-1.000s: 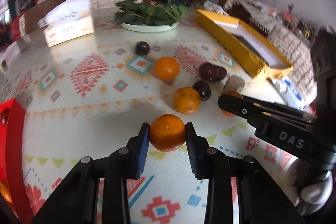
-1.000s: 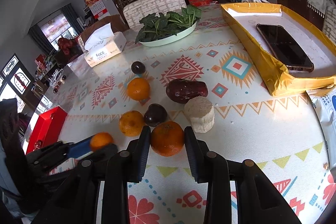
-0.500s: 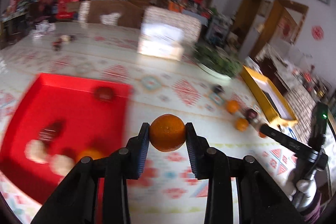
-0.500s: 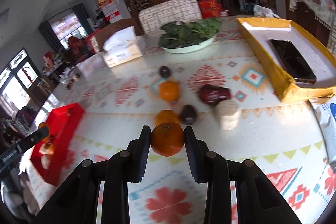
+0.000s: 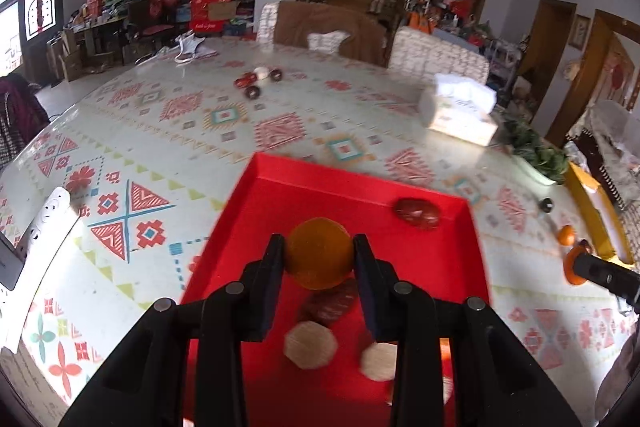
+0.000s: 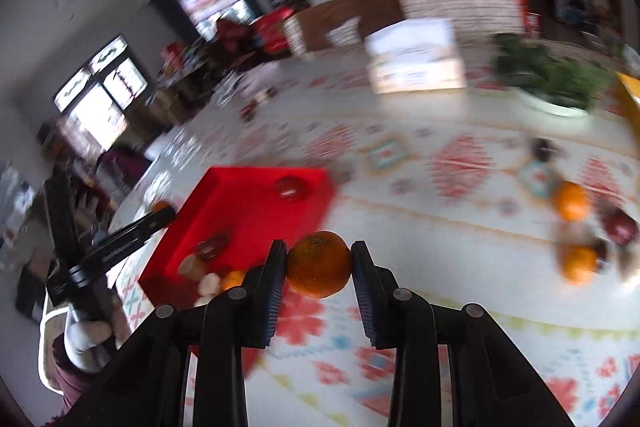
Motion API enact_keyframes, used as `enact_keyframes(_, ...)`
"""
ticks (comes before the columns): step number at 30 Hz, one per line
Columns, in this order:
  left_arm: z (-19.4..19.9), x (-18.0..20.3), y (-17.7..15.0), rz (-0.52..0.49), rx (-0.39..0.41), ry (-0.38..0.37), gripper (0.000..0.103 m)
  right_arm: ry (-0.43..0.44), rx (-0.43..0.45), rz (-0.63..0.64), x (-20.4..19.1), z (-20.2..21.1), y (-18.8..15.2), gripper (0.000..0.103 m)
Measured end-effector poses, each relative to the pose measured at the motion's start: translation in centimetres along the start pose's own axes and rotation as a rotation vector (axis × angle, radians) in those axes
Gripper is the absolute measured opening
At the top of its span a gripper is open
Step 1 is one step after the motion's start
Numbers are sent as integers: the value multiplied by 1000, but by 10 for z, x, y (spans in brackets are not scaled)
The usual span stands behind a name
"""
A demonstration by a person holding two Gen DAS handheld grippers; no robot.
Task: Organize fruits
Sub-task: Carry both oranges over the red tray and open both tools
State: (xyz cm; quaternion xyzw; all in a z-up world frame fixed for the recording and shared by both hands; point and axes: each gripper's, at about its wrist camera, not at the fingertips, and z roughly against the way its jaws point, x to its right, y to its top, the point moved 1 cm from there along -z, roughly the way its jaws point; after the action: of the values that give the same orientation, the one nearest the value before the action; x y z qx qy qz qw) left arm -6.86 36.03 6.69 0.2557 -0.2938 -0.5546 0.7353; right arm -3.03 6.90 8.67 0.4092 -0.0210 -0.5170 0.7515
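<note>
The left gripper (image 5: 319,259) clamps an orange (image 5: 319,253) above the red tray (image 5: 400,255), ready to release; the right gripper (image 6: 319,264) grips another orange (image 6: 319,264) over the tabletop (image 6: 440,227), near that tray.

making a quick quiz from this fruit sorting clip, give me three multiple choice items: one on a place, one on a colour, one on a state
1. In the left wrist view, the left tongs' orange hangs over:
A the red tray
B the tissue box
C the yellow box

2. The tray is:
A blue
B red
C white

3. The right tongs are:
A open and empty
B shut on an orange
C shut on a tissue

A: red tray floor lies right behind that orange.
B: its walls and floor are bright red.
B: both pads press the second orange.
</note>
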Motion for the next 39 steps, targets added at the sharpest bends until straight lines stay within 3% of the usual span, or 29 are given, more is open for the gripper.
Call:
enact_keyframes(7,-31,-19,2,37,-56,4,33,5,-109,105,-56,-83,5,36)
enact_keyframes(12,-42,-22,1,43,-78,-20,34,0,-155,127,-71,-120,6,36)
enact_keyframes(14,-43,-22,1,44,-81,-27,34,-4,-163,130,-72,-126,7,37)
enact_keyframes(21,-37,-22,5,49,-56,-35,54,8,-163,107,-75,-134,8,39)
enact_keyframes(26,-25,-22,6,73,-36,-49,63,7,-116,98,-70,-114,12,46)
enact_keyframes(29,-14,-24,4,110,-23,-65,67,-35,-74,77,-60,-101,14,46)
enact_keyframes(32,1,-26,-1,155,2,-94,70,-136,-52,79,-50,-97,13,46)
enact_keyframes(37,14,-17,-14,177,16,-125,72,-226,-108,103,-43,-115,6,45)
enact_keyframes(39,16,-14,-17,177,13,-134,72,-283,-117,124,-41,-120,5,40)
